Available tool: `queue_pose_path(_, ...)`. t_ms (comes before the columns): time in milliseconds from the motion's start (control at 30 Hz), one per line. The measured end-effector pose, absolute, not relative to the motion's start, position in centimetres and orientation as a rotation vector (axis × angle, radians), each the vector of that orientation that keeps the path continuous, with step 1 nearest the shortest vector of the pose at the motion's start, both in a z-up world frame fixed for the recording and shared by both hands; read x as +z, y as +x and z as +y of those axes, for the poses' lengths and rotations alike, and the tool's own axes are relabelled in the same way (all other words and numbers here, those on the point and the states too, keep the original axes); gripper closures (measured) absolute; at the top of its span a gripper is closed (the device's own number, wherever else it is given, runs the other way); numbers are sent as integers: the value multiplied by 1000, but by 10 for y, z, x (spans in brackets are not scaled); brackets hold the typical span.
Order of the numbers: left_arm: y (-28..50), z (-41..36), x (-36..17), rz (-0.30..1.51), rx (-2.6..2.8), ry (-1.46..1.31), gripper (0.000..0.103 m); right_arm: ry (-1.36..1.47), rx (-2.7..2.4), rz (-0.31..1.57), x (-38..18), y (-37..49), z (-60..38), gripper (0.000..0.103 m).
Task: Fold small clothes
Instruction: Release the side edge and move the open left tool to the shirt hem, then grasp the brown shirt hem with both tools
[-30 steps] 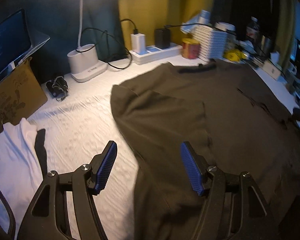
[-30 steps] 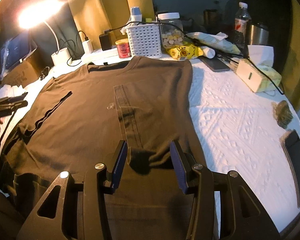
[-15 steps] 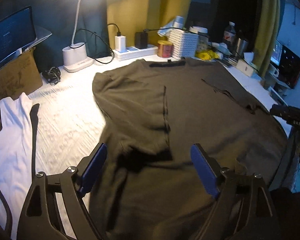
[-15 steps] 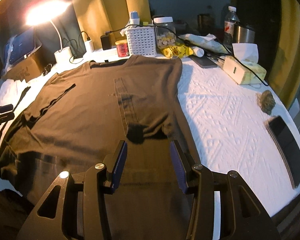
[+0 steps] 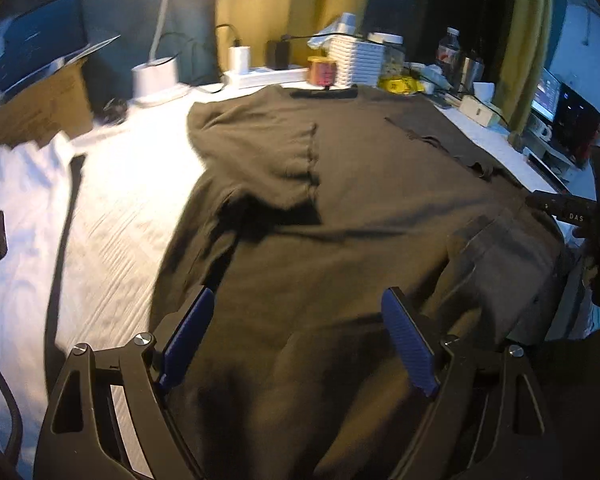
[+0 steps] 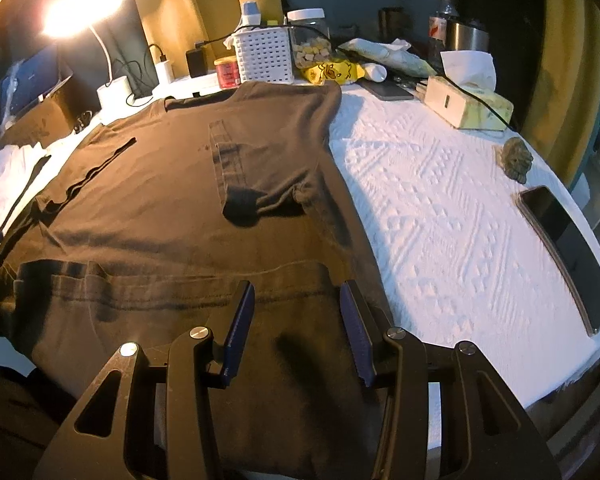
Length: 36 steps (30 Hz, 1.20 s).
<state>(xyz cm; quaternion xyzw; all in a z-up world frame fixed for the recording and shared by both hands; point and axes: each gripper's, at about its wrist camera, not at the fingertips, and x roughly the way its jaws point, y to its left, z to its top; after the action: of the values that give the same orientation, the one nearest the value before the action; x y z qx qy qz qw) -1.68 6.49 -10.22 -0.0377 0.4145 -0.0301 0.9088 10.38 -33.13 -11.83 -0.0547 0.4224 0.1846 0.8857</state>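
White textured bedspread [image 6: 440, 208] covers whole surface; bare stretch right of right gripper [image 6: 296, 334]. Dark shirt [image 6: 172, 208] spread flat ahead of both tools, sleeves folded in, hem near front edge. Clutter along far edge: basket [image 6: 265, 58], tissue box [image 6: 468, 106]. Phone [image 6: 568, 252] far right. Left gripper [image 5: 298, 338] wide apart, holding nothing; right narrower, holding nothing.

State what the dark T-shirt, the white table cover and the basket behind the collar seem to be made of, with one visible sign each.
T-shirt: soft matte knit, probably cotton; it creases and shows stitched hems.
Table cover: white textile, likely quilted or embossed; raised geometric pattern.
Basket: apparently rigid white plastic; regular moulded grid of holes.
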Motion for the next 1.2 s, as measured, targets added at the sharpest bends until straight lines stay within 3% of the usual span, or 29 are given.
queue_pose_path(400,-52,91,-117,884,-8,-184,20,-150,381,866,-123,104,-323,56)
queue_pose_path(500,-50,87,-120,903,-17,-155,45,-150,374,872,-126,103,-324,56)
queue_pose_path(567,-51,85,-121,900,-11,-130,49,-149,374,872,-127,103,-326,56)
queue_pose_path(600,-51,83,-121,901,-9,-116,58,-149,375,871,-127,103,-326,56)
queue_pose_path(700,-51,83,-122,901,1,-90,60,-156,373,866,-128,102,-326,56)
queue_pose_path(767,-52,84,-123,897,12,-83,66,-156,370,855,-129,101,-326,56)
queue_pose_path(833,-53,86,-122,896,19,-91,95,-161,357,847,-129,100,-326,63)
queue_pose_path(900,-55,86,-120,890,38,-85,97,-153,347,847,-128,101,-330,85)
queue_pose_path(1200,-58,91,-123,901,41,-92,99,-159,362,838,-126,101,-330,95)
